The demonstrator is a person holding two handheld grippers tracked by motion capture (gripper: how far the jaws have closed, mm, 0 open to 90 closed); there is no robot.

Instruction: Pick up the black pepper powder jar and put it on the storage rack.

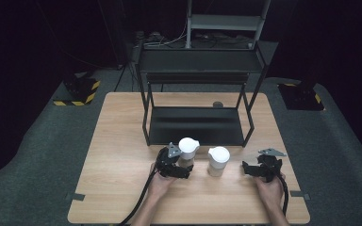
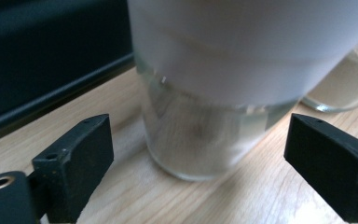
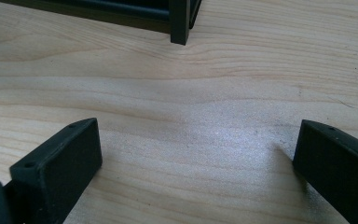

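A clear glass jar (image 1: 187, 157) (image 2: 200, 140) with a white spouted lid (image 1: 188, 147) (image 2: 242, 46) stands on the wooden table (image 1: 122, 155), just in front of the black rack. My left gripper (image 1: 183, 165) (image 2: 198, 126) is open around its lower part, one jaw on each side with a gap to the glass. A second white-lidded jar (image 1: 218, 161) (image 2: 345, 88) stands just to its right. My right gripper (image 1: 250, 167) (image 3: 196, 135) rests open near the table's right front, with only bare wood between its jaws.
A black metal rack (image 1: 195, 122) with a low shelf and an upper shelf occupies the table's middle and back; its front right leg (image 3: 179, 23) is ahead of the right gripper. A small dark round object (image 1: 218, 104) lies behind the rack.
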